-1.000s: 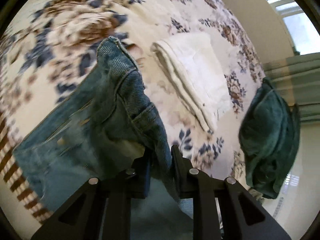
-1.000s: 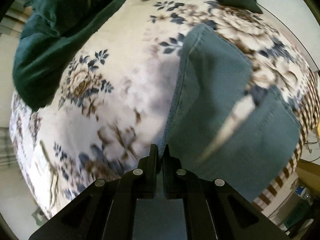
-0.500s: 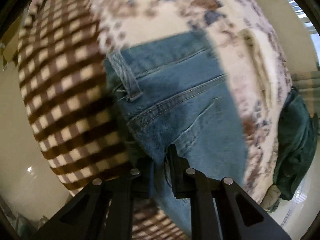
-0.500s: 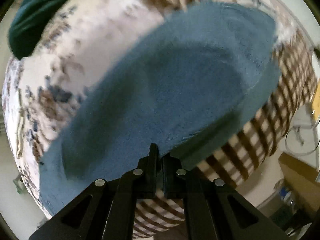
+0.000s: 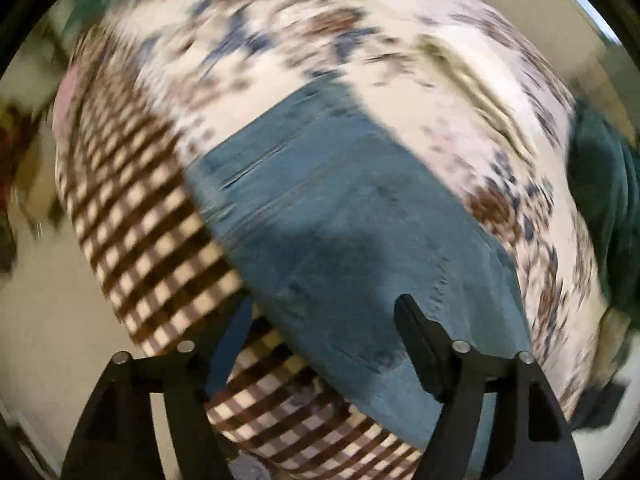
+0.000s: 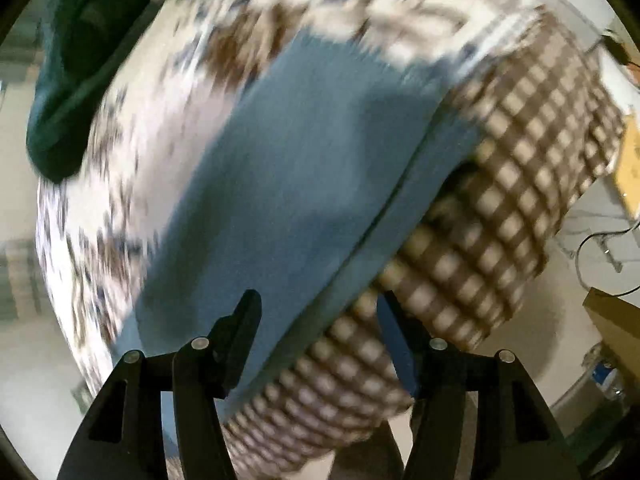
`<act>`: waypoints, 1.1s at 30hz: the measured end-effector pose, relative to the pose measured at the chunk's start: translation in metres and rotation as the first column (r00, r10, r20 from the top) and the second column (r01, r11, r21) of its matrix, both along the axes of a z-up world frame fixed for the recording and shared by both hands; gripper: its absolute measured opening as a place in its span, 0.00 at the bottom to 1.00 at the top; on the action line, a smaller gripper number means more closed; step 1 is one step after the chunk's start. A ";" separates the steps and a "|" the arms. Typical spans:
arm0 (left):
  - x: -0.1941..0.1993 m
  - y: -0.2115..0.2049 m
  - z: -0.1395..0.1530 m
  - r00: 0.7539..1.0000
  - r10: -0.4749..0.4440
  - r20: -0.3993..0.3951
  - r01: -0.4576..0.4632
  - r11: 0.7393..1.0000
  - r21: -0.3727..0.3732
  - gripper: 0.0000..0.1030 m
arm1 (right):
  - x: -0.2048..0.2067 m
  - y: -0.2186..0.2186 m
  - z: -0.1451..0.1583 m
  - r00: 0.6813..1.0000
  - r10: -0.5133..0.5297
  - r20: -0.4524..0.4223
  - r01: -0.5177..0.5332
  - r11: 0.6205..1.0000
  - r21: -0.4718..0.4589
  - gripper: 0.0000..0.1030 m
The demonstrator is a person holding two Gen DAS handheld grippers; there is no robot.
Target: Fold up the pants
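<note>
The blue jeans (image 5: 340, 216) lie folded flat on the floral bedspread (image 5: 320, 40), near the bed's edge above the brown checked skirt (image 5: 148, 216). My left gripper (image 5: 324, 324) is open and empty just over the jeans' near edge. In the right wrist view the jeans (image 6: 288, 168) run as a long strip toward the bed's edge. My right gripper (image 6: 320, 320) is open and empty above their near end. Both views are motion-blurred.
A dark green blanket (image 5: 604, 208) lies at the bed's right side in the left wrist view and top left in the right wrist view (image 6: 68, 68). Pale floor (image 5: 44, 320) lies below the bed. A cardboard box (image 6: 616, 320) and cables stand at the right.
Both grippers have opened and let go of the jeans, which now lie flat on the bed. Both grippers have pulled back toward the bed's edge.
</note>
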State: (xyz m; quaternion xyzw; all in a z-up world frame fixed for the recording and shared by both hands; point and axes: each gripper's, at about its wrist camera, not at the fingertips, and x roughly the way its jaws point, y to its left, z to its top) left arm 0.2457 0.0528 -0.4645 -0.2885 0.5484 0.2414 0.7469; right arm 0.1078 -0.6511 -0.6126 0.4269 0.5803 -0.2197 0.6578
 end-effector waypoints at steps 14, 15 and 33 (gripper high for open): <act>0.054 -0.119 -0.047 0.953 -0.279 -0.117 0.282 0.959 0.010 0.80 | 0.020 -0.049 -0.072 0.990 -0.132 -0.053 0.135 0.988 0.069 0.18; 0.050 -0.122 -0.048 0.949 -0.288 -0.125 0.292 0.956 0.009 0.80 | 0.016 -0.048 -0.072 0.988 -0.146 -0.052 0.149 0.988 0.045 0.02; 0.040 -0.127 -0.062 0.919 -0.352 -0.177 0.350 0.936 -0.043 0.80 | -0.029 -0.067 -0.041 0.988 -0.141 -0.063 0.143 0.989 0.029 0.35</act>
